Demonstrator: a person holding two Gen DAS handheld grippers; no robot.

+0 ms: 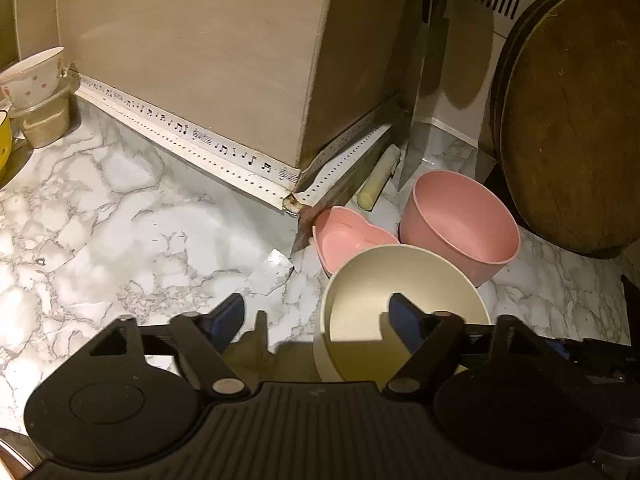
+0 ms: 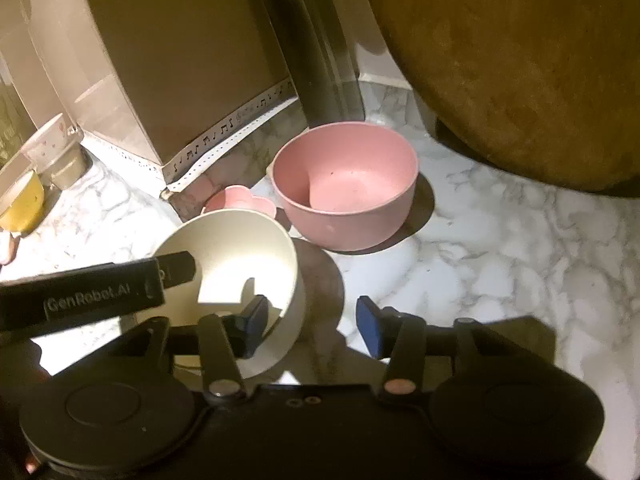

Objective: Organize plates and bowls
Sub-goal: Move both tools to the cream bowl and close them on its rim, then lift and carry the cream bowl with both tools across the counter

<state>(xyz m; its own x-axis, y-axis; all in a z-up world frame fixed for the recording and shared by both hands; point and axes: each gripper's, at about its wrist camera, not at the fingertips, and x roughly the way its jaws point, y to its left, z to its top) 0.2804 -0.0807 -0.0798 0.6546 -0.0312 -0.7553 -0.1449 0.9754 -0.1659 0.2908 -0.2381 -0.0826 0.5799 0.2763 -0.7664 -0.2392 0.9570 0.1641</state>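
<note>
Hidden: near rim of the cream bowl cut off by the left gripper; heart-shaped pink dish partly behind it.
Left gripper: jaws apart, straddling the bowl's left wall, 1 finger inside; pads not seen pressing.
Right gripper: jaws at a middling gap, left finger over the cream bowl's right rim, right finger over bare table; contact cannot be told.
Writing: "GenRobot.AI" on the black bar, left of the right wrist view; music notes on the trim strip.
Bowls: round pink bowl upright, just behind the cream 1.
Room: open marble at lower right; round wooden board crowds the upper right.
</note>
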